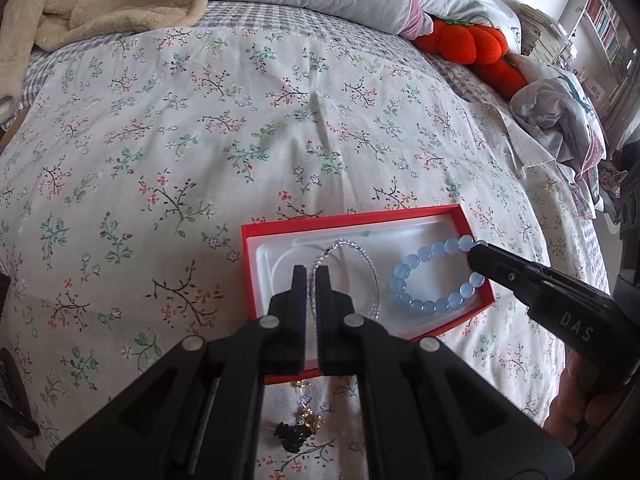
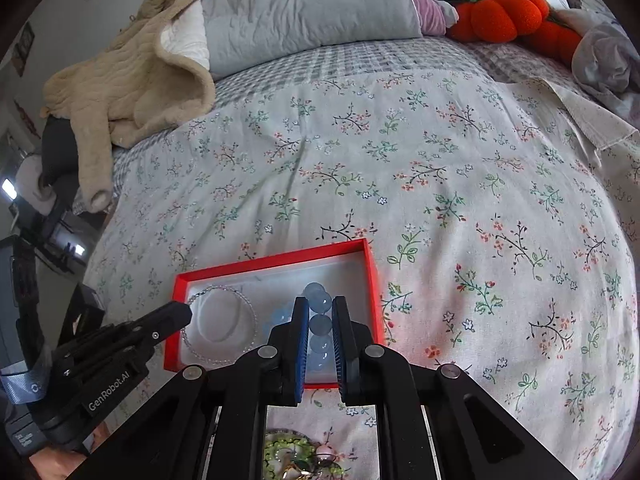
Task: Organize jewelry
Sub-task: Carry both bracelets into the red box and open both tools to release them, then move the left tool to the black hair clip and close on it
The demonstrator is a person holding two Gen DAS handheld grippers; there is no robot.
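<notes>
Each fisheye camera rides on its own hand-held gripper, looking forward and steeply down along black fingers at a bed with a floral-print cover. The left view sits close over the shallow red cardboard box; the right view looks from that box's other side. Both share the box, pillows and orange plush cushion.

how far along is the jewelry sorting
Nothing is released yet. In hand: left gripper pinches the silver bracelet, right gripper the blue bead bracelet, both over the red box. Left: black and gold piece and green piece on the bedspread.
</notes>
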